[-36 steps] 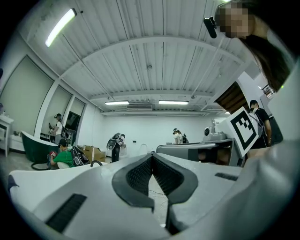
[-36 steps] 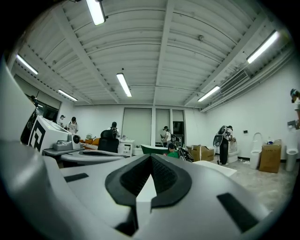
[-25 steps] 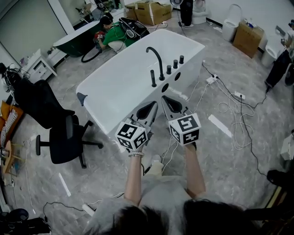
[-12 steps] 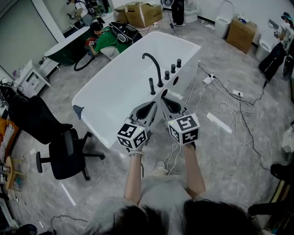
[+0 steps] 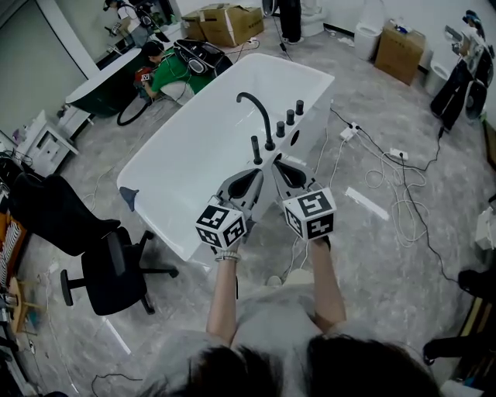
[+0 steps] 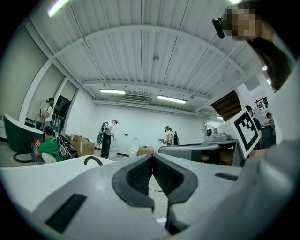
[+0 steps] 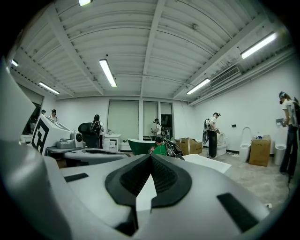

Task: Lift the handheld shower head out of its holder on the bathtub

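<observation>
Approach step: left grey gripper (image 5: 260, 175) and right grey gripper (image 5: 277, 166) both pinched tight, empty, near the white bathtub (image 5: 186, 155) rim. Slim black handheld shower head (image 5: 256, 149) stands upright in its holder just ahead. Next, one has to open and close round it.

- A black office chair (image 5: 112, 267) stands at eight o'clock.
- Cardboard boxes (image 5: 232, 22) sit at twelve o'clock.
- White cables (image 5: 408, 203) trail across the grey floor (image 5: 372, 264) at three o'clock.
</observation>
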Demonstrator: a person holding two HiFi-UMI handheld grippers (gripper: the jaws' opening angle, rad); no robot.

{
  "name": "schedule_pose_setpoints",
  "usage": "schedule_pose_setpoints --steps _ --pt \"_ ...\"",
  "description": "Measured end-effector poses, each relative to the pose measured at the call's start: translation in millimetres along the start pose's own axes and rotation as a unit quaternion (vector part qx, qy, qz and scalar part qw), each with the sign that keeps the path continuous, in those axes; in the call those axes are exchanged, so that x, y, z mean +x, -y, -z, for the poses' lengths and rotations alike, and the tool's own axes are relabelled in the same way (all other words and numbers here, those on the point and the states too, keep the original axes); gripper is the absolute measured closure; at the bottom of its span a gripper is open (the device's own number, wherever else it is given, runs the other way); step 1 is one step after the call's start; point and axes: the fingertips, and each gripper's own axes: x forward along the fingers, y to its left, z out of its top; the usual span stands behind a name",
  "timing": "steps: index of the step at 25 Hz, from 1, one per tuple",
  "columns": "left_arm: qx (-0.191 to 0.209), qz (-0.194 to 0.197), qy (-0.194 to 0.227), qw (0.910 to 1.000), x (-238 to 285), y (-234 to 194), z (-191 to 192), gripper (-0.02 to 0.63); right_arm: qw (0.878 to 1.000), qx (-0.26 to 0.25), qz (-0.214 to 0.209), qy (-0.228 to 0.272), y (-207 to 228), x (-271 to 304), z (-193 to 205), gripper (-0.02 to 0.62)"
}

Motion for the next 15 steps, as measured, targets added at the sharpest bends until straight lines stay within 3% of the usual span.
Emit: schedule_pose_setpoints --steps 15 --pt "-0.036 -0.07 -0.003 0.9969 60.8 -32.4 17.2 0.601 0.997 -0.017 -0.071 -0.035 51.6 50.3 10.1 0.595"
